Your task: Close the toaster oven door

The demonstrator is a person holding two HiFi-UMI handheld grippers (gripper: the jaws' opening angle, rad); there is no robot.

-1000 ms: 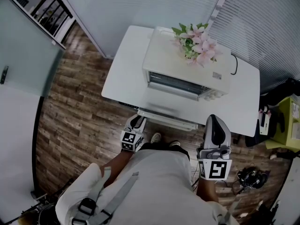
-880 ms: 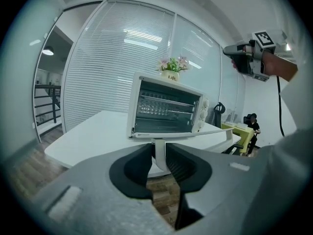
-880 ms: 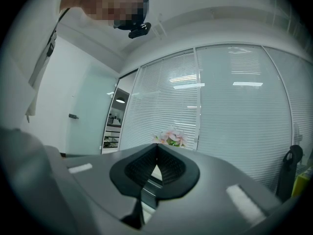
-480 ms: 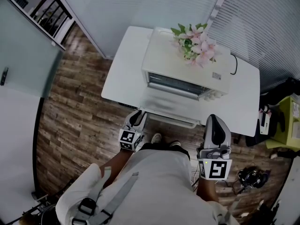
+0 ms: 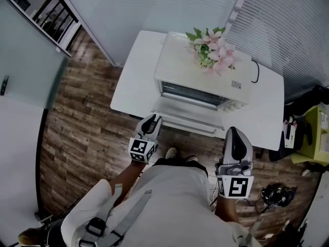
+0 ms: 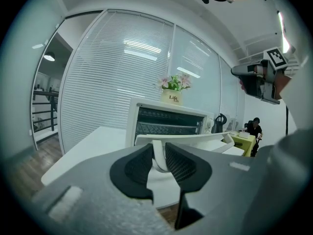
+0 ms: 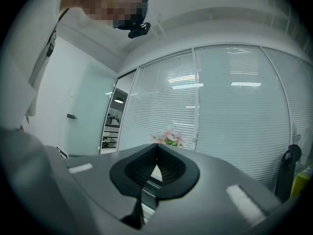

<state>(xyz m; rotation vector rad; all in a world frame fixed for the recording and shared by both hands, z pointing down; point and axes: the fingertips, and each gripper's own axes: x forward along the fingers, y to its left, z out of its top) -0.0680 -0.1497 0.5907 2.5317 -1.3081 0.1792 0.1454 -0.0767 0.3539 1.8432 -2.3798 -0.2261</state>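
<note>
A white toaster oven (image 5: 203, 78) stands on a white table (image 5: 134, 81), its door (image 5: 187, 118) hanging partly open toward me. My left gripper (image 5: 154, 119) is at the door's front left corner. In the left gripper view the jaws (image 6: 157, 155) are shut on the left end of the white door handle (image 6: 195, 138), with the oven's rack (image 6: 166, 119) showing behind it. My right gripper (image 5: 235, 134) hovers level off the table's front edge, right of the door. Its pads (image 7: 156, 153) meet with nothing between them.
A pot of pink flowers (image 5: 212, 50) sits on top of the oven, and a black cable (image 5: 257, 71) runs off its right side. Glass walls with blinds stand behind the table. A yellow-green box (image 5: 318, 133) and dark gear lie on the wooden floor at the right.
My left gripper has risen and moved toward the oven with the handle in it. The door has swung up from lying flat to partly raised. The right gripper has stayed put.
</note>
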